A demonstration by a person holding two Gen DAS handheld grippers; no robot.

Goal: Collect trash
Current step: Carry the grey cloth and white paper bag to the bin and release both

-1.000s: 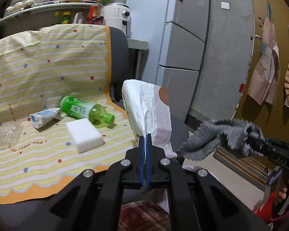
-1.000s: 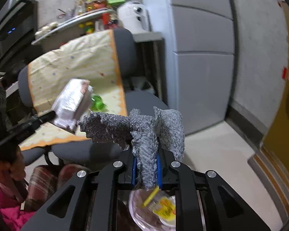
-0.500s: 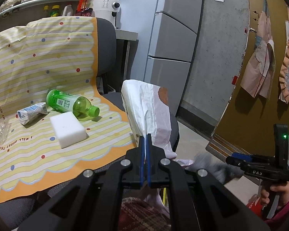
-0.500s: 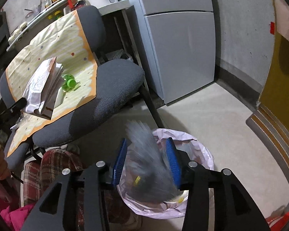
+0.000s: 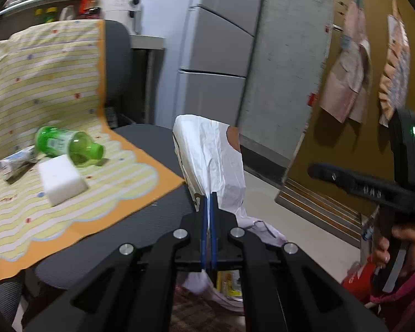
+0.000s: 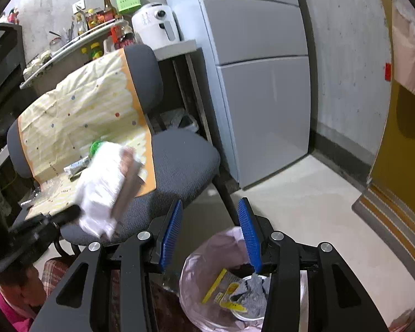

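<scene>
- The left gripper (image 5: 209, 196) has its blue pads pressed together on the lower edge of a white paper bag (image 5: 207, 152), which stands up from the jaws above the front right corner of the chair seat (image 5: 141, 224).
- From the right wrist view the same bag (image 6: 102, 185) shows blurred, held over the seat's front edge.
- The right gripper (image 6: 210, 229) is spread wide with nothing between its blue pads (image 6: 171, 229); it hangs just above the trash bin (image 6: 196, 276).
- The bin, lined with a pale pink plastic bag, sits on the floor in front of the chair. Inside it lie a gray cloth (image 6: 251, 290), a yellow wrapper (image 6: 221, 287) and a white cup rim.
- A yellow striped cloth (image 5: 55, 188) with an orange border covers the chair's back and the left part of the seat.
- On that cloth, toward the seat's back, a green plastic bottle (image 5: 66, 145) lies on its side, cap toward the cloth's right edge.
- A white sponge block (image 5: 62, 179) lies just in front of the bottle, close to touching it.
- A small crumpled packet (image 5: 16, 160) lies to the left of the bottle, near the cloth's left side.
- A person's hand (image 5: 395, 243) grips the right gripper's handle at the right edge of the left wrist view.
</scene>
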